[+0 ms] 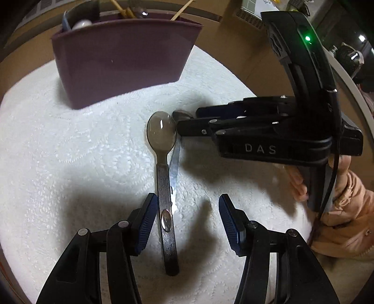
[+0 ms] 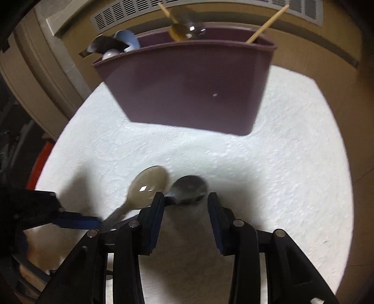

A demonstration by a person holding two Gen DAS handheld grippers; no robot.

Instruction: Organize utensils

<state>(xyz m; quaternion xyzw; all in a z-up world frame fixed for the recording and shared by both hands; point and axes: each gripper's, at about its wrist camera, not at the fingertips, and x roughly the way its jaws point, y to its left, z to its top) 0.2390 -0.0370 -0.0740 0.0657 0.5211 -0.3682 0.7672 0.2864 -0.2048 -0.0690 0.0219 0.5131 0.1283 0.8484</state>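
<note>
Two metal spoons lie side by side on a white towel [image 1: 70, 145]. The nearer spoon [image 1: 161, 133] lies bowl up with its dark handle running between the fingers of my open left gripper [image 1: 187, 219]. The second spoon [image 1: 181, 115] lies beside it, mostly hidden by my right gripper [image 1: 184, 120], which comes in from the right. In the right wrist view my right gripper [image 2: 184, 203] is open with the second spoon's bowl [image 2: 190, 188] between its fingertips, and the first spoon [image 2: 146, 189] lies to its left. A purple utensil bin [image 1: 121, 56] stands behind.
The purple bin [image 2: 187, 86] holds several utensils, among them wooden chopsticks [image 2: 266, 24] and a blue spoon [image 2: 127, 38]. The white towel [image 2: 292, 175] lies on a brown floor [image 2: 355, 93]. A vent grille [image 2: 131, 9] runs along the far wall.
</note>
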